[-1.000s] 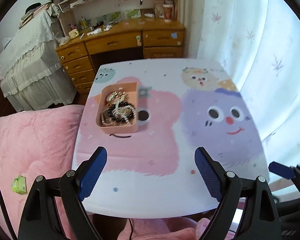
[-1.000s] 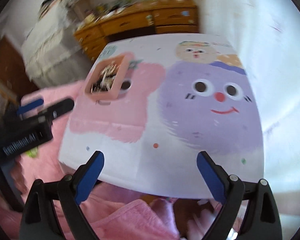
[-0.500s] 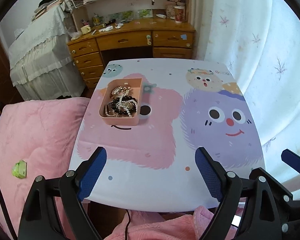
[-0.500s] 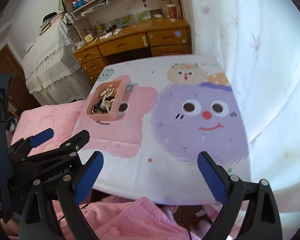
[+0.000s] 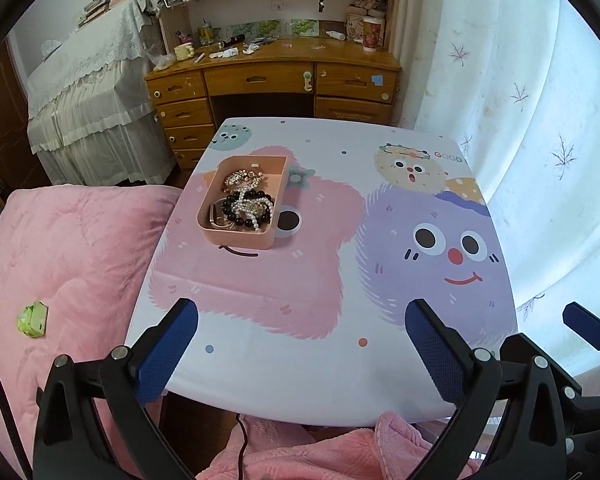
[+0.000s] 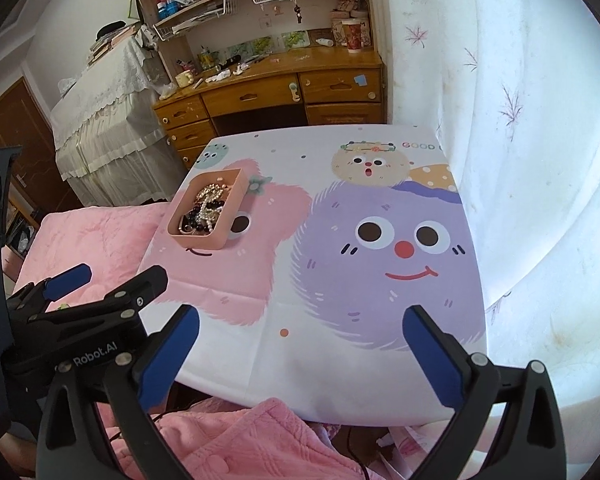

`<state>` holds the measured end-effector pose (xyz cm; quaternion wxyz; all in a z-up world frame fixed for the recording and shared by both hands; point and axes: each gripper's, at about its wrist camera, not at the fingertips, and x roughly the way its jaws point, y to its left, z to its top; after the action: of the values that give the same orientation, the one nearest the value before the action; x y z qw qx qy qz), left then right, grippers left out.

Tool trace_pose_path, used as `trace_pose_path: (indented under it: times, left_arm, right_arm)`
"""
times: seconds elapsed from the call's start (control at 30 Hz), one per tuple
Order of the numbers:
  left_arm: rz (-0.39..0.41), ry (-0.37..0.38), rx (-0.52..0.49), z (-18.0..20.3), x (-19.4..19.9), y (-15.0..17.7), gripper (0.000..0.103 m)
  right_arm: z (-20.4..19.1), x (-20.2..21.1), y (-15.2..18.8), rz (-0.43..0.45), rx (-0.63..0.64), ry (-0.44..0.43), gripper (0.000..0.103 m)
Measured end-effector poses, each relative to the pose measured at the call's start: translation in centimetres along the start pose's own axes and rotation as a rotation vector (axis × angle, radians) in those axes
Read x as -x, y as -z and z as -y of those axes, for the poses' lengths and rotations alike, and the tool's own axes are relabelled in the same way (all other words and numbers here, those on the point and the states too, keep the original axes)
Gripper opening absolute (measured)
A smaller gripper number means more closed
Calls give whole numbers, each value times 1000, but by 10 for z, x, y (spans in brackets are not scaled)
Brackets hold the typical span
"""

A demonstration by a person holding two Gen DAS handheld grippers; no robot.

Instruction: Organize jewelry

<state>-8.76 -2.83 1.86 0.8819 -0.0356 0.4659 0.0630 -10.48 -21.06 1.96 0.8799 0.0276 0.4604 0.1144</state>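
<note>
A pink tray (image 5: 236, 239) stands on the left part of the cartoon-print table (image 5: 300, 352). It holds a tangle of jewelry (image 5: 246, 204): a black bead string, a white pearl string and gold pieces. The tray also shows in the right wrist view (image 6: 198, 241), with the jewelry (image 6: 204, 210) inside. My left gripper (image 5: 300, 348) is open and empty, held back over the table's near edge. My right gripper (image 6: 300, 356) is open and empty, also at the near edge. The left gripper's body shows at the left of the right wrist view (image 6: 80, 320).
A pink quilt (image 5: 60, 280) covers the bed left of the table, with a green packet (image 5: 33, 318) on it. A wooden desk (image 5: 276, 76) with shelves stands behind the table. A white curtain (image 5: 540, 120) hangs on the right. Pink cloth (image 6: 240, 440) lies below the near edge.
Both grippers have pulled back and risen, so the table and tray look smaller and farther. The right wrist view has steadied from blur. Both stay open and empty.
</note>
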Motion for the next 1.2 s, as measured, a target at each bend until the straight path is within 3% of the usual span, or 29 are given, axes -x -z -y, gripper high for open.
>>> trace_pose_path:
  times: [1.2]
  left_arm:
    - [-17,-17,-27,7,3,3,102]
  right_arm:
    - [9,2,7,-20,-40,-27,103]
